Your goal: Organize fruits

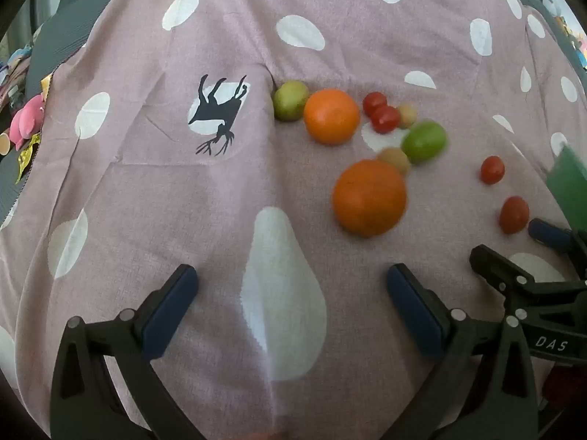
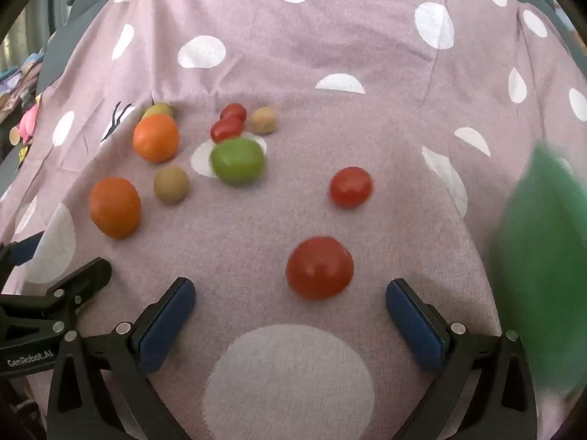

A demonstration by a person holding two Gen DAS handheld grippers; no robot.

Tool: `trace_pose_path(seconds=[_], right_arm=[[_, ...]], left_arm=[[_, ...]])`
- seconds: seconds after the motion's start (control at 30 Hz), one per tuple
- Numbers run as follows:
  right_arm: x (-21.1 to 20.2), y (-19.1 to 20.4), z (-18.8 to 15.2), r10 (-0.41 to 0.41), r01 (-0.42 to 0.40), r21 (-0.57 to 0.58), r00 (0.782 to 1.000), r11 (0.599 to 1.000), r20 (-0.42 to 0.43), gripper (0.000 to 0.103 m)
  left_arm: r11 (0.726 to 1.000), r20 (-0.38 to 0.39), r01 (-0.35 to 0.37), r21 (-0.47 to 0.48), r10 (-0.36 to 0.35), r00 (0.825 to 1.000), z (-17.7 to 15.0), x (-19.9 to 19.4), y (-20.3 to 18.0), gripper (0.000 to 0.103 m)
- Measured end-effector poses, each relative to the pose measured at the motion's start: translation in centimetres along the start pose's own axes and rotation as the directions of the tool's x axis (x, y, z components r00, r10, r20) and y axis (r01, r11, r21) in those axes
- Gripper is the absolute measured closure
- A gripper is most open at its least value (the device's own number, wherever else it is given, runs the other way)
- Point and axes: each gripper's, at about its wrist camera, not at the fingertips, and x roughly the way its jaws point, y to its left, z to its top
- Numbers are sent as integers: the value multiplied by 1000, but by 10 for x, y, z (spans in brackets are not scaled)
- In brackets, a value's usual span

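Note:
Fruits lie loose on a pink dotted cloth [image 1: 146, 190]. In the left wrist view, a near orange [image 1: 369, 198] and a far orange [image 1: 331, 116] sit right of centre, with two green fruits [image 1: 424, 141] [image 1: 290, 100], two touching cherry tomatoes [image 1: 380, 112] and small tan fruits [image 1: 394, 159]. My left gripper [image 1: 292, 293] is open and empty, short of the near orange. My right gripper [image 2: 290, 302] is open and empty; a red tomato [image 2: 320, 267] lies just ahead between its fingertips, another tomato [image 2: 350, 187] farther on. The green fruit [image 2: 237, 161] and oranges [image 2: 115, 207] lie to its left.
A blurred green object [image 2: 543, 256] stands at the right edge, also seen in the left wrist view [image 1: 568, 183]. The right gripper's body [image 1: 532, 286] is close beside the left one. Pink toys and clutter [image 1: 25, 121] lie off the cloth at far left.

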Motion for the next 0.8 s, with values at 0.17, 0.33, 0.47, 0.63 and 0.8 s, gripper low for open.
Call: trace_pose_path(seconds=[0.17, 0.33, 0.47, 0.63, 0.8], right_arm=[[1, 3, 1, 1, -1, 1, 1000, 1000, -1, 0], [0, -1, 0, 10, -10, 8, 1000, 1000, 3, 0], [0, -1, 0, 10, -10, 8, 1000, 1000, 3, 0], [0, -1, 0, 10, -10, 8, 1000, 1000, 3, 0], [0, -1, 0, 10, -10, 8, 1000, 1000, 3, 0]], left_arm=[[1000, 0, 1, -1, -1, 1000, 0, 0, 0, 0], [1000, -1, 2, -2, -2, 1000, 0, 0, 0, 0], [1000, 0, 2, -1, -2, 1000, 0, 0, 0, 0], [1000, 0, 2, -1, -2, 1000, 0, 0, 0, 0], [1000, -1, 1, -3, -1, 1000, 0, 1, 0, 0]])
